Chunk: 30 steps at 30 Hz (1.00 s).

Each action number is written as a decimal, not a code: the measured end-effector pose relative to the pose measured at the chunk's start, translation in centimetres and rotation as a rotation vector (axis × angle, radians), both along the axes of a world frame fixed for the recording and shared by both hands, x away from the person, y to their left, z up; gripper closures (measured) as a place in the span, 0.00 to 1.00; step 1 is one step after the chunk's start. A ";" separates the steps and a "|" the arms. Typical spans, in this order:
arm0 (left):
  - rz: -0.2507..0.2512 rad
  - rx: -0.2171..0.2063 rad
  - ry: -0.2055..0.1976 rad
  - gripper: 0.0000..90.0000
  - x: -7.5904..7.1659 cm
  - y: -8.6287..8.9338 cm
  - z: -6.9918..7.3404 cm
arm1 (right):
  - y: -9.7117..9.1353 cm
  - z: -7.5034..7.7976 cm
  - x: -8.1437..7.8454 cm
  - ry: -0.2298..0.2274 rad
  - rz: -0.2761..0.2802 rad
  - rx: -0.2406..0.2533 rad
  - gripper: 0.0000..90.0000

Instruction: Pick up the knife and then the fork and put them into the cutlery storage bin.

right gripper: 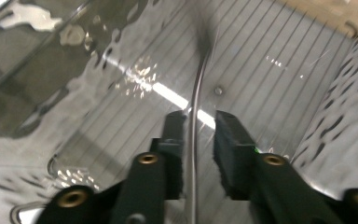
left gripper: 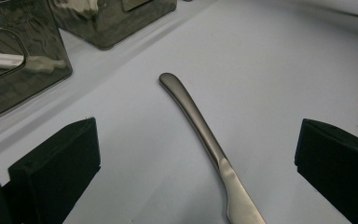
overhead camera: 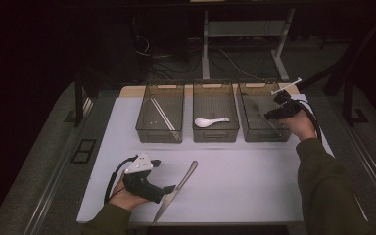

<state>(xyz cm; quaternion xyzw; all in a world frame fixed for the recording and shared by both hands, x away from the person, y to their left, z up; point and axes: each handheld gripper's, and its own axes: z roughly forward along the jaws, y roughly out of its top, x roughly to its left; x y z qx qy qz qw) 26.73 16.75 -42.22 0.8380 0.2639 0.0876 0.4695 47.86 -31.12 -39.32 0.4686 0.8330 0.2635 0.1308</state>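
3 smoky see-through bins stand in a row at the far side of the white mat (overhead camera: 235, 176): the left bin (overhead camera: 159, 111) holds pale chopsticks (overhead camera: 162, 115), the middle bin (overhead camera: 215, 111) a white spoon (overhead camera: 210, 122), and the right bin (overhead camera: 263, 112) takes the right gripper (overhead camera: 274, 113), which hangs over its right half. In the right gripper view, a thin metal utensil (right gripper: 196, 107) runs up between the jaws; its far end blurs into a dark smear against the bin's ribbed floor, so what kind of utensil it is cannot be made out. The left pad lies against the stem while a gap shows on the right side, so the jaws stand partly apart with no clamp on it. In the high view that utensil is too dim to pick out.

1 table knife (overhead camera: 176, 190) lies on the mat near the front edge, handle pointing far and right. The left gripper (left gripper: 196, 163) rests low at its blade end, jaws wide apart on either side of the knife, touching nothing; the blade tip is cut off at the bottom of the left gripper view.

Beyond the table the room is dark, with desk legs (overhead camera: 205, 44) and loose cables (overhead camera: 235, 61) on the floor. No writing is readable.
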 end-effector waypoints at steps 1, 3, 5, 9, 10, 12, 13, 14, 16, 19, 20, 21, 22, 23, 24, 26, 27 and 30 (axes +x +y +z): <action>-0.001 0.001 0.000 0.00 0.0 0.0 0.0 | 0.0 0.1 -0.1 -0.003 -0.001 0.012 0.70; 0.000 0.002 0.000 0.00 0.0 0.0 0.0 | -0.2 0.3 -0.2 -0.028 -0.010 0.015 0.61; 0.000 0.001 0.001 0.00 0.0 0.0 0.0 | -0.5 0.5 -0.4 -0.041 -0.021 0.054 0.56; 0.005 0.002 0.001 0.00 0.0 0.0 0.0 | -1.1 1.3 -1.2 -0.077 -0.031 0.107 0.45; 0.005 0.003 0.002 0.00 0.0 0.0 0.0 | -1.3 1.6 -1.5 -0.088 -0.033 0.116 0.44; 0.005 0.004 0.003 0.00 0.0 0.0 0.0 | -1.5 1.9 -2.2 -0.109 -0.024 0.150 0.41; 0.005 0.003 0.003 0.00 0.0 0.0 0.0 | -1.5 2.0 -2.6 -0.117 -0.015 0.159 0.40; 0.003 0.009 0.003 0.00 0.0 0.0 0.0 | -1.6 2.2 -3.0 -0.127 -0.006 0.170 0.39; 0.003 0.010 0.004 0.00 0.1 0.0 0.0 | -1.6 2.4 -3.9 -0.146 0.008 0.188 0.37; 0.009 0.009 0.007 0.00 0.0 -0.1 -0.1 | -1.7 2.8 -5.4 -0.177 0.030 0.215 0.35; 0.011 0.009 0.007 0.00 0.0 -0.1 -0.1 | -1.7 2.9 -6.0 -0.193 0.042 0.217 0.34; 0.014 0.014 0.006 0.00 0.0 -0.1 -0.1 | -1.6 3.1 -6.5 -0.202 0.054 0.220 0.34; 0.019 0.015 0.007 0.02 0.1 -0.2 0.0 | -1.5 3.1 -7.1 -0.204 0.066 0.222 0.33; 0.022 0.016 0.008 0.04 0.1 -0.2 0.0 | -1.3 3.1 -7.8 -0.214 0.077 0.223 0.33; 0.027 0.023 0.009 0.07 0.2 -0.2 0.0 | -1.2 3.1 -8.3 -0.217 0.083 0.221 0.32; 0.029 0.034 0.009 0.15 0.4 -0.5 -0.1 | -0.7 2.8 -9.5 -0.227 0.102 0.230 0.32; 0.028 0.038 0.010 0.17 0.5 -0.6 -0.2 | -0.5 2.5 -10.3 -0.232 0.118 0.238 0.31; 0.024 0.048 0.013 0.29 0.9 -1.0 -0.2 | 0.0 1.8 -11.8 -0.233 0.148 0.242 0.29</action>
